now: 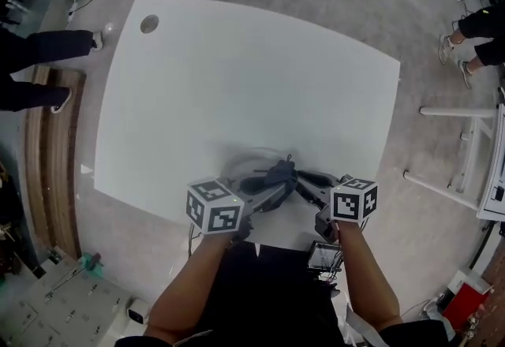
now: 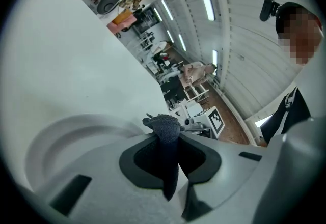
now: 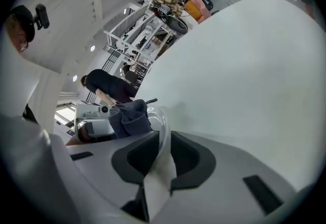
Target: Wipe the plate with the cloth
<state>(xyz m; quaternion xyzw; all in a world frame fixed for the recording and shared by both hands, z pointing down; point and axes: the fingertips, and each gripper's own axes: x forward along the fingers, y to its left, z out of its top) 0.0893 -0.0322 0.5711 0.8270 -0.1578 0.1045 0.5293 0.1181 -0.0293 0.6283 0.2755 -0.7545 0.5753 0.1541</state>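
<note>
The white plate is held just over the table's near edge, and it looks blurred in the head view. My right gripper is shut on its rim; the thin white plate edge stands between the jaws of the right gripper. My left gripper is shut on a dark grey cloth, which sits bunched against the plate. In the left gripper view the cloth rises from between the jaws of the left gripper, with the plate curving to the left. The cloth also shows beyond the plate rim.
A large white table spreads ahead, with a round cable hole at its far left corner. People's legs and shoes stand at the left, and more feet at the right. White frame legs lie on the floor at the right.
</note>
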